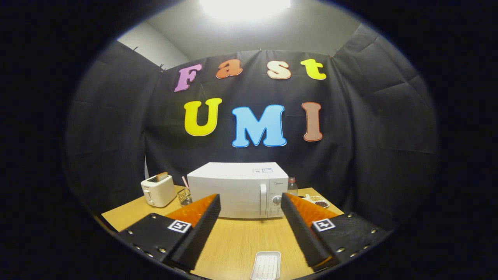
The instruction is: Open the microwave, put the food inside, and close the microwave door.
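Observation:
A white microwave [238, 189] stands at the back of the wooden table [241, 241], its door shut, with a vertical handle [263, 200] and a control dial [276, 200] on its right side. A small white ribbed tray [266, 265] lies on the table below and between my fingers; whether it holds food I cannot tell. My gripper [250, 206] is open, held well back from the microwave, with nothing between the fingers.
A cream toaster [158, 190] with bread in it stands left of the microwave, next to a wire holder [184, 196] with a pink stick. To the right are a small bottle [292, 186] and a dish of snacks [318, 201].

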`<state>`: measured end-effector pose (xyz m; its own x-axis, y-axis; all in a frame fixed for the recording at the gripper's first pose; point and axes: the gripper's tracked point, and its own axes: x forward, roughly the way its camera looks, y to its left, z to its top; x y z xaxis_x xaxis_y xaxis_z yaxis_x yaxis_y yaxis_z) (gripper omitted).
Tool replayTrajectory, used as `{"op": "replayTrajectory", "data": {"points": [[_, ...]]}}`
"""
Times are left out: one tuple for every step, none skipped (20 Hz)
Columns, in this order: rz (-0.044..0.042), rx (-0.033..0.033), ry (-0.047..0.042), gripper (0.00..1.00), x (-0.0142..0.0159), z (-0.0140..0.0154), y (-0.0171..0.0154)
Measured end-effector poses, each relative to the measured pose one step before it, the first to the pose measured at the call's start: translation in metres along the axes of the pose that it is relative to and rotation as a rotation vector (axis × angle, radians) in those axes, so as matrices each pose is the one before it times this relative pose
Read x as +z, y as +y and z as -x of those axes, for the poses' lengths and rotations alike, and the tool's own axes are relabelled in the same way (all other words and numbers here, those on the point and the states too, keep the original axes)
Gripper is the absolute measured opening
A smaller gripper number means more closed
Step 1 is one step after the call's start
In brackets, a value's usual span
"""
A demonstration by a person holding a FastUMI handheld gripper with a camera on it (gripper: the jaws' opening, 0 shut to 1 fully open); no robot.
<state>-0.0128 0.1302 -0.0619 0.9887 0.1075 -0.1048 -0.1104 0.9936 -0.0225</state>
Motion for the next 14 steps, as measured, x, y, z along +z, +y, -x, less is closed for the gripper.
{"op": "replayTrajectory", "data": {"points": [[-0.00097, -0.00038, -0.00485, 0.97, 0.00079, 0.00525, 0.00073], [-0.0006, -0.00056, -0.00356, 0.97, 0.00035, 0.00527, 0.00069], [0.0011, 0.00043, -0.00074, 0.97, -0.00081, 0.00476, 0.00057], [0.00918, -0.00262, 0.00508, 0.97, -0.00134, 0.00419, 0.0], [0.00885, -0.00582, 0.00388, 0.97, -0.00107, 0.00324, -0.00209], [0.00216, -0.00542, 0.00077, 0.97, 0.00008, 0.00268, -0.00137], [-0.00404, -0.00506, -0.00004, 0.97, 0.00081, 0.00153, -0.00018], [-0.0071, -0.00565, -0.0003, 0.97, 0.00062, 0.00114, -0.00107], [-0.00512, -0.00215, -0.00078, 0.97, 0.00054, -0.00015, 0.00016], [-0.00186, -0.00295, -0.00102, 0.97, 0.00151, 0.00126, 0.00025], [-0.00263, -0.00049, -0.00143, 0.97, 0.0015, 0.00244, 0.00049], [-0.00277, 0.00086, 0.00015, 0.97, 0.0013, 0.00201, 0.00132], [-0.00253, 0.00041, -0.00612, 0.97, 0.00227, -0.00041, -0.0004], [-0.00011, 0.00038, -0.0079, 0.97, 0.00368, 0.0016, 0.00064]]}}
